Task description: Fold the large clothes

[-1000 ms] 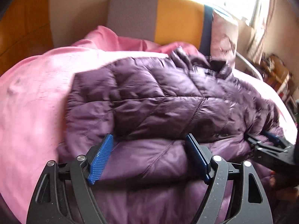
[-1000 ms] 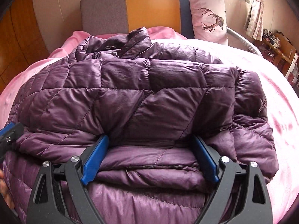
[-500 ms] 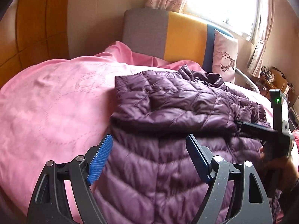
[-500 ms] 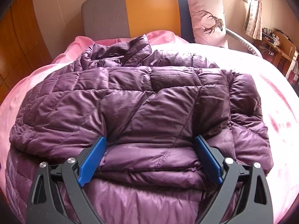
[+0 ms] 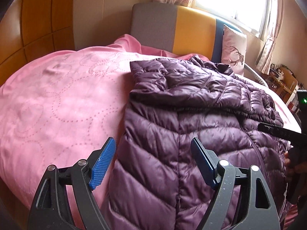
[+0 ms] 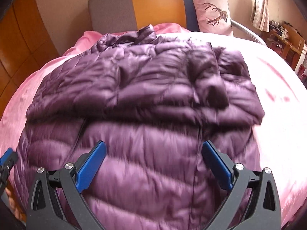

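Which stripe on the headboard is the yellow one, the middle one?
Yes, the middle stripe of the headboard is yellow. The grey stripe sits on its left, and the thin blue stripe is on its right, beside the deer pillow.

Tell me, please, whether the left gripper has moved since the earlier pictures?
Yes. The left gripper has drawn back from the headboard and shifted left over the purple jacket; more pink bedspread now shows.

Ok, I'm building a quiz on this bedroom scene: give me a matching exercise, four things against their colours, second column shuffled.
Things:
1. jacket
2. bedspread
3. pillow
4. pads of the right gripper

Colours:
A. blue
B. pale with a dark deer print
C. pink
D. purple, quilted

Pairs: 1-D, 2-C, 3-B, 4-A
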`<state>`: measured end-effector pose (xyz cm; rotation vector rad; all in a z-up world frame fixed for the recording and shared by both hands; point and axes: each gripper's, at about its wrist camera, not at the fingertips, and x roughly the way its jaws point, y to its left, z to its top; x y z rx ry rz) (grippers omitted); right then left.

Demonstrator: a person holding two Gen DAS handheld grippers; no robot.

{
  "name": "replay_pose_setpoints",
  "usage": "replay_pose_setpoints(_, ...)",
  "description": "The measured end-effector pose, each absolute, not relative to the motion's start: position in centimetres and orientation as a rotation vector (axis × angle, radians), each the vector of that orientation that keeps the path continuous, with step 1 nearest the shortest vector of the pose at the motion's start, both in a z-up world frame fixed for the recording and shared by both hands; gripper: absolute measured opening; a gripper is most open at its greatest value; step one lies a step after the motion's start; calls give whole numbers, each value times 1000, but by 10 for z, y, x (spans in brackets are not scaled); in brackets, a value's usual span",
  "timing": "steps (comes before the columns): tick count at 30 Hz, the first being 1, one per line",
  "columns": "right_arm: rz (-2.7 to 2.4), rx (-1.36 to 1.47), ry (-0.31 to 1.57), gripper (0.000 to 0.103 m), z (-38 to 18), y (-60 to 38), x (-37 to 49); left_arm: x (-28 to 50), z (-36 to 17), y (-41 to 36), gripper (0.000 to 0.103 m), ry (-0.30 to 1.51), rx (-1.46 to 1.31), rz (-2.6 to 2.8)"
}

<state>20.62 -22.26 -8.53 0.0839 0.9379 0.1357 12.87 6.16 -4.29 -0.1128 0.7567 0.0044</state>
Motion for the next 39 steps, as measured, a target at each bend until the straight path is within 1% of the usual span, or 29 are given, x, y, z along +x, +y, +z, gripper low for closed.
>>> replay_pose_setpoints(11, 191, 79, 951, 100, -78, -244, 156, 112, -59, 74, 79, 805, -109, 4)
replay_pose_setpoints(21, 143, 114, 947, 100, -66, -293, 111, 94, -67, 79, 79, 831, -86, -10)
replay_pose_setpoints(32, 167, 235, 1030, 100, -84, -333, 70, 65, -67, 74, 80, 841, -21, -59)
replay_pose_setpoints(39, 278, 293, 1108, 96, -101, -335, 41, 44, -69, 80, 80, 863, -17, -104)
